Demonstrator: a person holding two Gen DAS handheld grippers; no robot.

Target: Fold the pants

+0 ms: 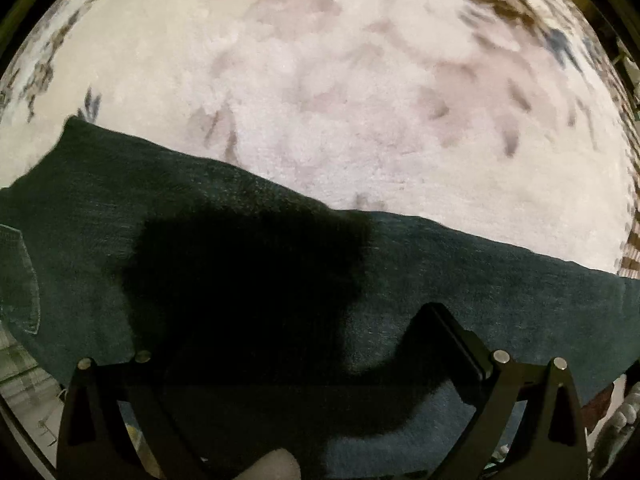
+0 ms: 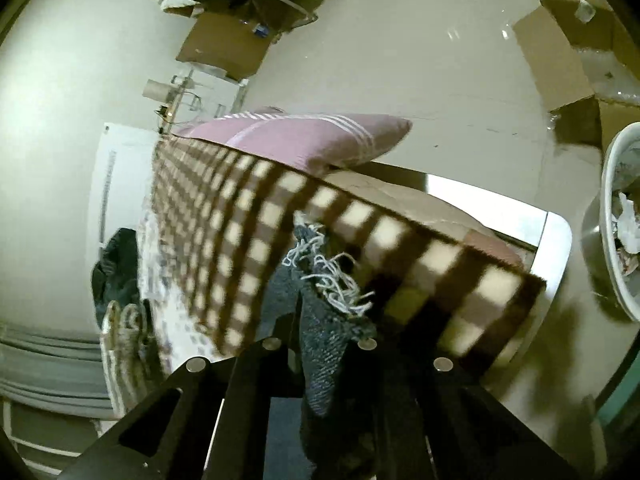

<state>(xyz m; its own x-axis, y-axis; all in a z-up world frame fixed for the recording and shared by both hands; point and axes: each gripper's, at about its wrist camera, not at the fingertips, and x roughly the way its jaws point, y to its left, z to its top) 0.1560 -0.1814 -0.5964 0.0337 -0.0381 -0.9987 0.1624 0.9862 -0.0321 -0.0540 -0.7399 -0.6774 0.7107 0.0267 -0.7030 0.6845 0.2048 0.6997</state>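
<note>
Dark denim pants [image 1: 460, 276] lie in a wide band across a pale fuzzy blanket [image 1: 360, 100] in the left wrist view. My left gripper [image 1: 288, 344] hovers over the pants with its fingers [image 1: 448, 340] spread wide and nothing between them; its shadow falls on the denim. In the right wrist view my right gripper [image 2: 320, 312] is shut on a frayed hem of the pants [image 2: 324, 280], with white loose threads sticking out, held up above the bed's edge.
A brown-and-cream checked blanket [image 2: 248, 232] covers the bed, with a pink striped pillow [image 2: 304, 140] at its far end. Cardboard boxes [image 2: 560, 60] and a white bin [image 2: 620, 220] stand on the floor. More dark clothing [image 2: 116, 268] lies left of the bed.
</note>
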